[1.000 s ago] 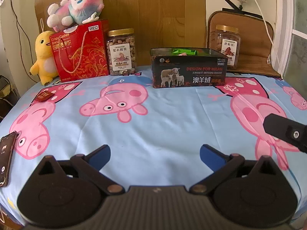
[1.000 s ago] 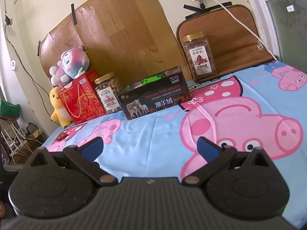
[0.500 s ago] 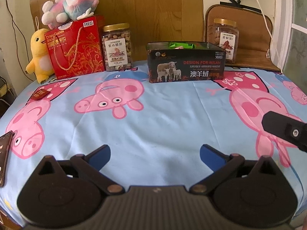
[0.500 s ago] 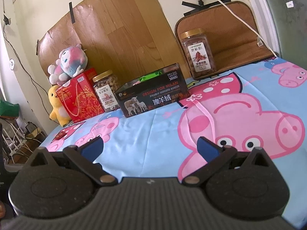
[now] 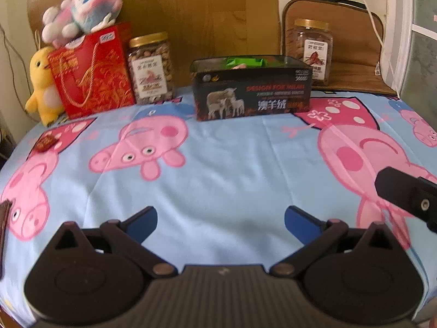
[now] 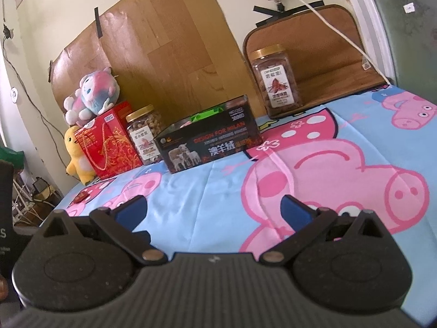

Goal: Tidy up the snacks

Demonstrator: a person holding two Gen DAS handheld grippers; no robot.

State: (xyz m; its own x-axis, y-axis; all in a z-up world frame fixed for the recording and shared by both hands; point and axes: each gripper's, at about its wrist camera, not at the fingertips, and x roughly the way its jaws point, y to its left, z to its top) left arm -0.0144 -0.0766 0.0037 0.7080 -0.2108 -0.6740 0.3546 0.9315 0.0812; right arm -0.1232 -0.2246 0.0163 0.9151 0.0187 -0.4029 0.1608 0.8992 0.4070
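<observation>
While my left gripper [image 5: 220, 222] and right gripper [image 6: 213, 210] gape empty, jars [image 5: 151, 67] flank the box [image 5: 252, 91].

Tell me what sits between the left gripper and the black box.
Nothing: in the left wrist view only bare pig-print cloth lies between the open left gripper and the black box.

My table wears a blue pig-print cloth [image 5: 224, 180]. Behind its far edge, a wood-grain board [image 6: 169, 52] leans on the cream wall [image 6: 49, 13]; daylight enters at right.
</observation>
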